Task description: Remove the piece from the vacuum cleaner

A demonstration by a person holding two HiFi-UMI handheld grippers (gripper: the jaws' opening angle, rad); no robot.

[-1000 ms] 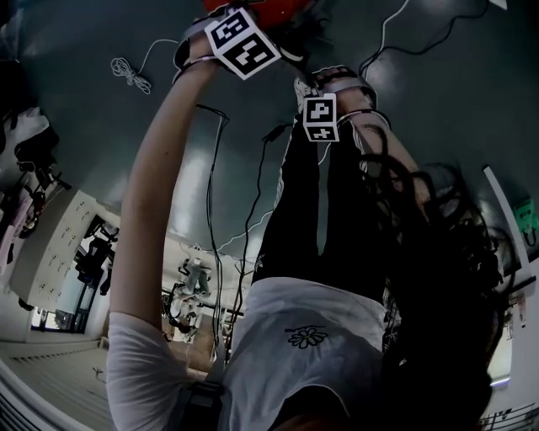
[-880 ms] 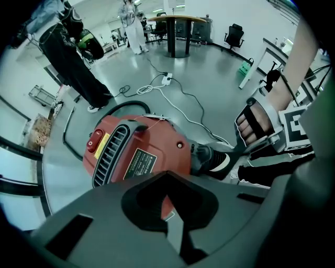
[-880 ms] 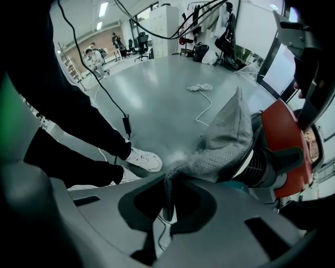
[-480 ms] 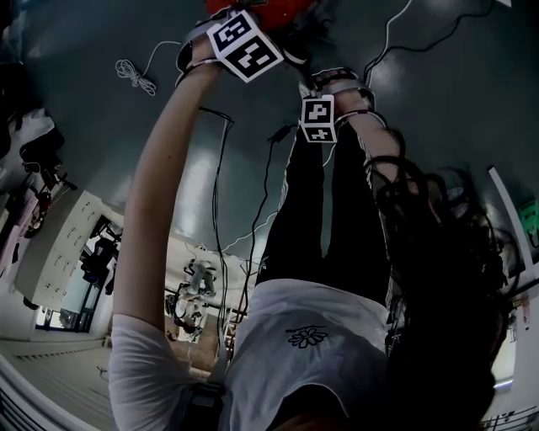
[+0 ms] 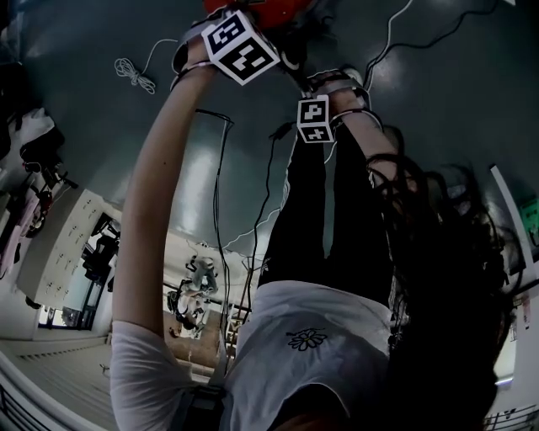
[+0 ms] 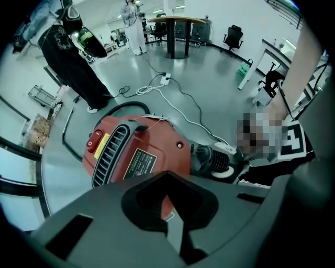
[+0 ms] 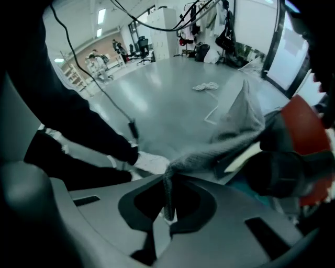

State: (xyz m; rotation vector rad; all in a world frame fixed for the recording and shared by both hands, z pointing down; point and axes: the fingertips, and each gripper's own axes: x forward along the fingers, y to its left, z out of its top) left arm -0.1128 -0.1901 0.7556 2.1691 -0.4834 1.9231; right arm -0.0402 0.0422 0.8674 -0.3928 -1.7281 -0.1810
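The red vacuum cleaner (image 6: 141,152) lies on the grey floor, its black hose socket (image 6: 212,159) pointing right. My left gripper (image 6: 168,207) is shut, and its tips rest against the red body. In the right gripper view a grey cloth piece (image 7: 230,138) stretches from the vacuum's red and black end (image 7: 301,125) down into my right gripper (image 7: 168,212), which is shut on it. From the head view only the red top of the vacuum (image 5: 269,8) shows. The left marker cube (image 5: 242,46) and right marker cube (image 5: 315,119) sit just below it, and the jaws are hidden.
Cables trail over the floor, among them a white coil (image 5: 130,74) and a cord to a power strip (image 6: 166,79). A person in dark clothes (image 6: 73,57) stands beyond the vacuum. A round table (image 6: 175,31) and chairs are far back. My white shoe (image 7: 149,162) is near the right gripper.
The right gripper's cube has shifted slightly up and left toward the vacuum. The left gripper has barely moved.
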